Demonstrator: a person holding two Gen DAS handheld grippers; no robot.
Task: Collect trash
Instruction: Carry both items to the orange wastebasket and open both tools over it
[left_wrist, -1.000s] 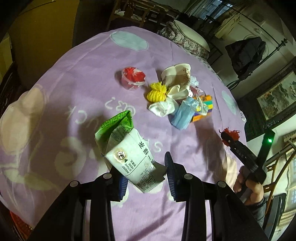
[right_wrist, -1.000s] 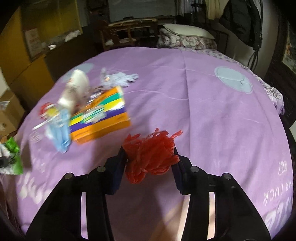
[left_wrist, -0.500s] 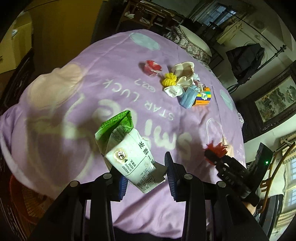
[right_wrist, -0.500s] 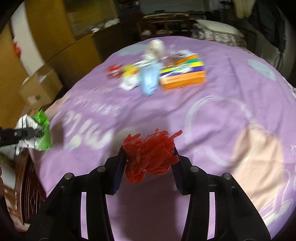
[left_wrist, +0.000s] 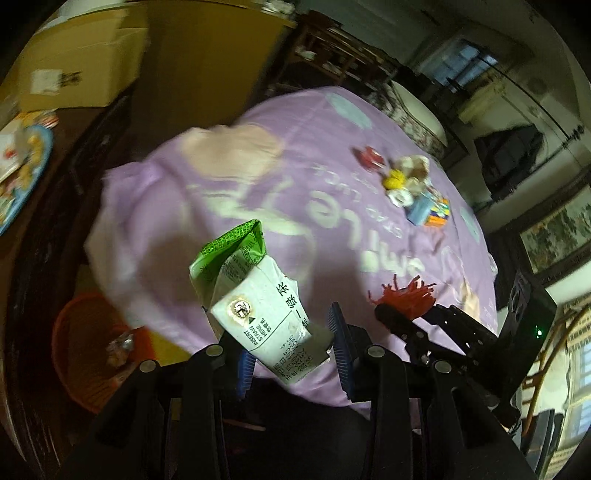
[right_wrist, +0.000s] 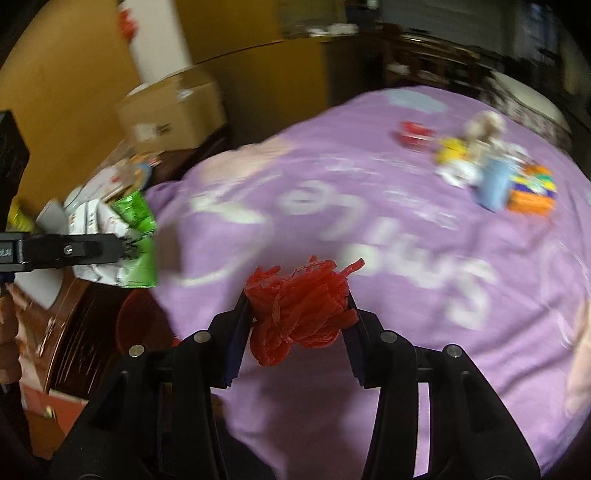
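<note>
Green and white, the crumpled drink carton (left_wrist: 255, 295) sits clamped in the left claw (left_wrist: 291, 350), lower middle of the left view, held out past the edge of the purple cloth (left_wrist: 258, 177). Over on the right view, the right claw (right_wrist: 299, 325) is clenched on a bundle of red paper shreds (right_wrist: 299, 302), dead centre, squashed between the pads. Both pieces ride high and clear of the worktop, which looks to me like a carry toward a bin. And there it is: an orange basket (left_wrist: 77, 332) at lower left of the left view, down beside the worktop, with a scrap or two of wrapper in it, too blurred to name. More litter (left_wrist: 413, 188) waits in a heap at upper right on the cloth: a red cup, something yellow, a blue pack, a striped box.
</note>
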